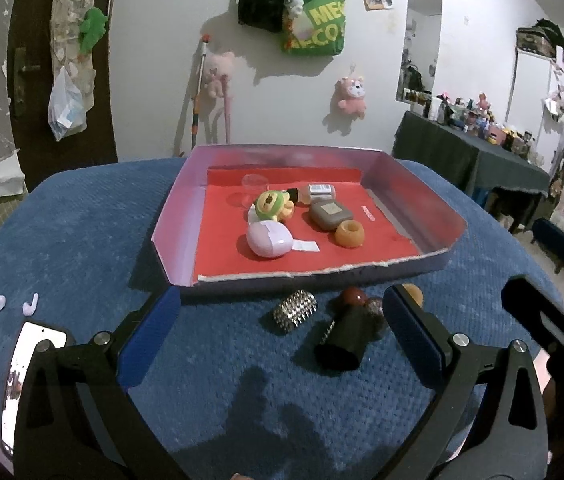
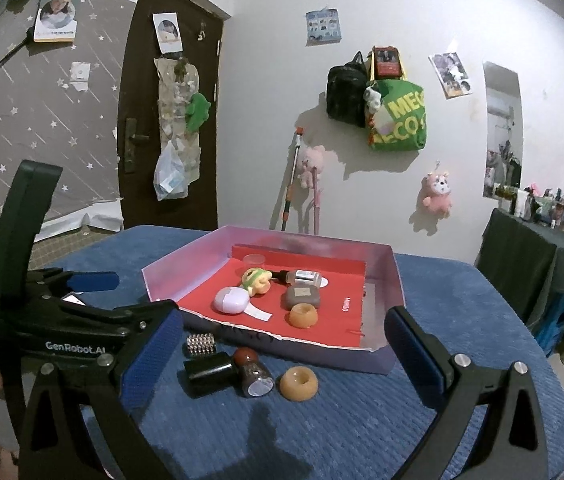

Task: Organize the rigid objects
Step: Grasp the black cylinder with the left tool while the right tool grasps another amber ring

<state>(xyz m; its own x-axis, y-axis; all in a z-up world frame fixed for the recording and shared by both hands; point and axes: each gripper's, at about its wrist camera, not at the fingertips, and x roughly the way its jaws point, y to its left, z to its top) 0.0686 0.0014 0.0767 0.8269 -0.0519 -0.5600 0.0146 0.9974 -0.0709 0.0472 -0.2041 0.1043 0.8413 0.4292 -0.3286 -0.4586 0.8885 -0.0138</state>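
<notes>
From the left wrist, the left claw (image 1: 278, 340) stands wide and empty over the blue-covered table (image 1: 82, 240), low near the table's front edge. Just ahead of it, between its fingers and the tray (image 1: 174, 216), lie the loose pieces: a studded silver roller (image 1: 295, 312), a black cylinder (image 1: 342, 344) on its side, a brown-red ball (image 1: 354, 296) and a dark jar partly hidden behind the cylinder. The red-floored tray already carries a lilac egg-shaped case (image 1: 269, 238), a green-and-yellow toy (image 1: 272, 206), a grey-brown case (image 1: 330, 215), an amber ring (image 1: 349, 234), a small bottle and a clear cup. A phone (image 1: 30, 368) lies at the table's left edge.

From the right wrist, the right claw (image 2: 282, 356) is also wide and empty, held higher. Here a second amber ring (image 2: 299, 383) shows on the table, just right of the dark jar (image 2: 256, 378), with the cylinder and roller to their left. The left claw's body crosses the left of this view.

The step in hand seems to be choosing the next loose piece. The roller lies apart from the others, so the left claw could straddle it and close across its length without knocking the cylinder. The amber ring suits the right claw: grip across its outer rim, lift clear of the tray's front wall, and set it on bare red floor.
</notes>
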